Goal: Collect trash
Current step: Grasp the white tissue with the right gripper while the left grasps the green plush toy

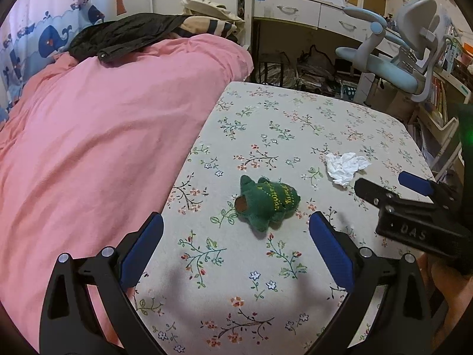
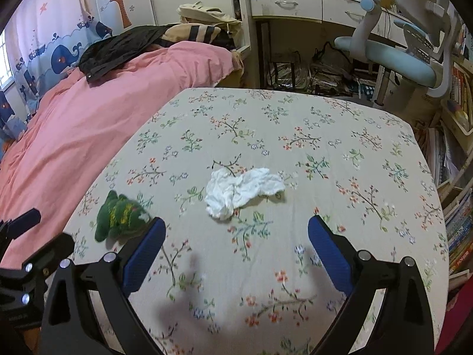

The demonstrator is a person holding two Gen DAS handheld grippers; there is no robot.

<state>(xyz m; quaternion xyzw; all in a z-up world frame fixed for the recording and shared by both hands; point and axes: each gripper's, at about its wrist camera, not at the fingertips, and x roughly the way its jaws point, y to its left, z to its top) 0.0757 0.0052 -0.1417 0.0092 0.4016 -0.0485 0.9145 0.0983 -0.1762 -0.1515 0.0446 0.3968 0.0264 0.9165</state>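
Wide bed under a floral sheet (image 2: 340, 153), with a pink duvet (image 2: 88, 124) heaped toward 10 o'clock and a pale blue chair (image 2: 393, 59) beyond the mattress edge at 1 o'clock. No trash bin visible in either view.

Right tool (image 2: 236, 251) low over the sheet, jaws spread wide and empty, aimed at 12 o'clock. Left tool (image 1: 236, 248) likewise spread wide, holding nothing, near the green plush toy (image 1: 266, 201) lying at its 12 o'clock.

Crumpled white tissue (image 2: 241, 190) flat on the sheet, just ahead of the right tool's fingertips, well apart from the toy at 9 o'clock; in the left view at 2 o'clock (image 1: 346, 167).

Probably very light, soft and compressible, no stiffness to push against, not fragile, likely to skid or lift on a loose touch. Best taken across the thicker bunched lobe at its 7 o'clock end, jaws closing down low on both sides so the folds gather instead of slipping out
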